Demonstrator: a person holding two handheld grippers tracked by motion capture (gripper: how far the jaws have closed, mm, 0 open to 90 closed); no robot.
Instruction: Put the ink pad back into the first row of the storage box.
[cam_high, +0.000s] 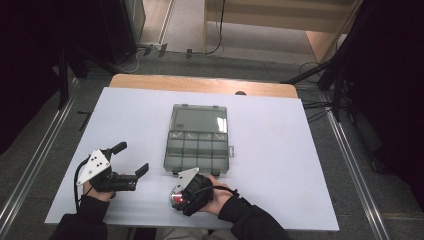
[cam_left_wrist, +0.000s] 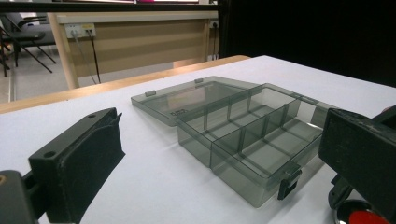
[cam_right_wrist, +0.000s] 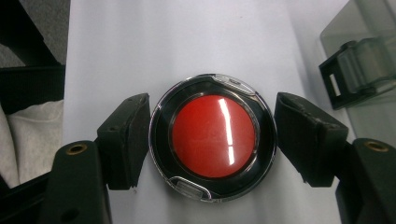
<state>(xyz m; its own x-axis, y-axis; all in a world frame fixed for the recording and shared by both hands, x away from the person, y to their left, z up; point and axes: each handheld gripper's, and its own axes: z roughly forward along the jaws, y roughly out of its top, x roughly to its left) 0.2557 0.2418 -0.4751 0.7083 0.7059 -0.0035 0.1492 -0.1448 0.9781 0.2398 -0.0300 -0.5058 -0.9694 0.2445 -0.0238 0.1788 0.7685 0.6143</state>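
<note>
Right gripper: I see my hand angled down at the table's near edge, jaws clamped on both sides of the round red compact.
Compact: flat on the table, just in front of the open organizer box, near its latch.
Left gripper: hand rests left of the box, jaws spread, nothing between them.

Left gripper rests low at table's left, jaws wide apart, empty; right gripper points down near the front edge, jaws clamped on a round red compact
</note>
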